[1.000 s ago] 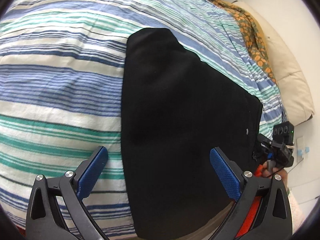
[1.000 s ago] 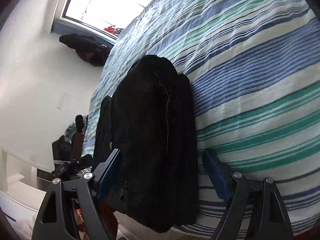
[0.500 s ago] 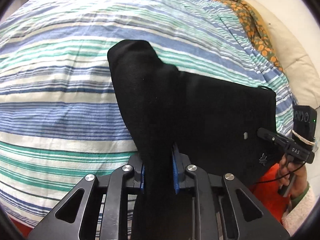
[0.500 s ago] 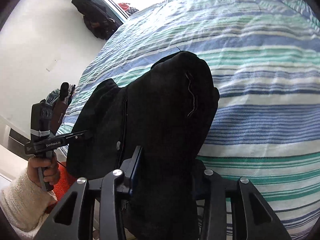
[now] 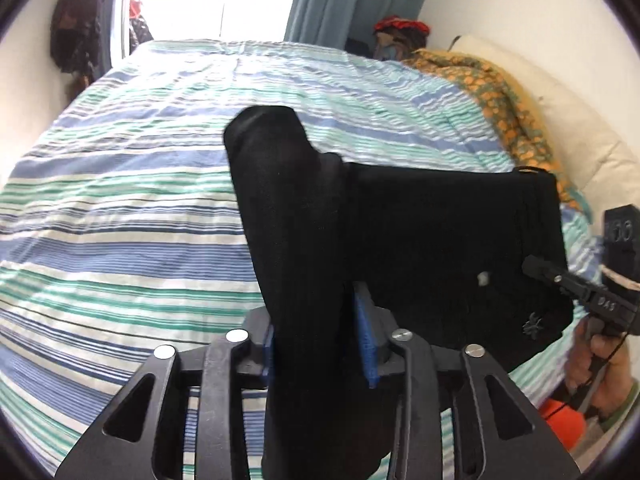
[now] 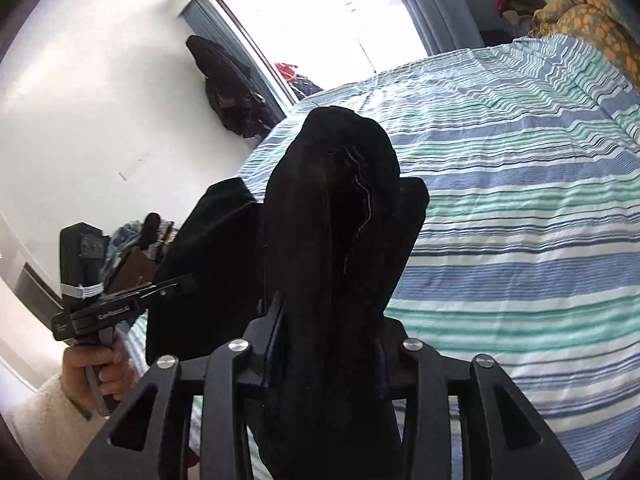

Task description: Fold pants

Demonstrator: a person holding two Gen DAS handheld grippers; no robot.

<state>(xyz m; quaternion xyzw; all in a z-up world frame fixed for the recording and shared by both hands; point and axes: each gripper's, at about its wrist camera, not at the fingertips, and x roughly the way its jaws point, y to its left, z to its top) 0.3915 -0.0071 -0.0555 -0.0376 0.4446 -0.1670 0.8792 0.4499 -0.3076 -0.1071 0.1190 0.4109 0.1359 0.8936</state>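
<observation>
Both of my grippers pinch the black pants [image 5: 420, 240], one at each end of a lifted edge. Between the blue pads of my left gripper [image 5: 320, 340] a thick fold of the cloth is clamped; the jaws have just been opening a little, yet the fabric fills the gap and the pads press on it. My right gripper [image 6: 328, 344] grips a like bunch, its jaws also eased wider just now and shut on the cloth. From the left wrist view the pants rise toward 12 o'clock as a rounded hump, then stretch toward 3 o'clock, where my right hand [image 5: 596, 356] carries the other tool. From the right wrist view the cloth sags toward 9 o'clock, where my left hand [image 6: 100, 364], in a cream fleece sleeve [image 6: 52, 420], holds its handle. Beneath lies the striped bedspread [image 5: 120, 220], blue, green and white. At 2 o'clock sits an orange floral blanket [image 5: 500, 92] against a cream pillow [image 5: 580, 128]; at 12 o'clock, a bright window [image 6: 332, 12].
</observation>
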